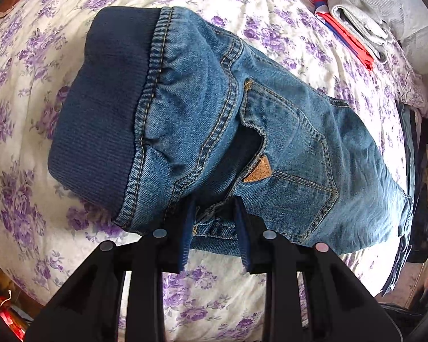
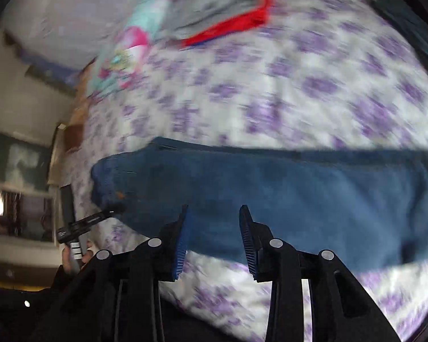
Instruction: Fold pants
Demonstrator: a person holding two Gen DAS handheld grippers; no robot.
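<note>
Fingers of the left gripper (image 1: 215, 208) pinch the near edge of the jeans (image 1: 242, 131), which lie on the floral bedspread (image 1: 28, 114). Right gripper (image 2: 214, 213) stands parted above the jeans, holding nothing. Folded clothes (image 1: 353, 25) lie beyond the jeans.

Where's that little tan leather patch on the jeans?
In the left wrist view the patch sits at the back pocket's corner, mid-frame, just above the left gripper pinching the jeans' edge.

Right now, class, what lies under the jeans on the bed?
Under the jeans the purple-flowered bedsheet shows on all sides. Whatever lies directly beneath the denim is covered. The left gripper is shut on their near edge.
</note>
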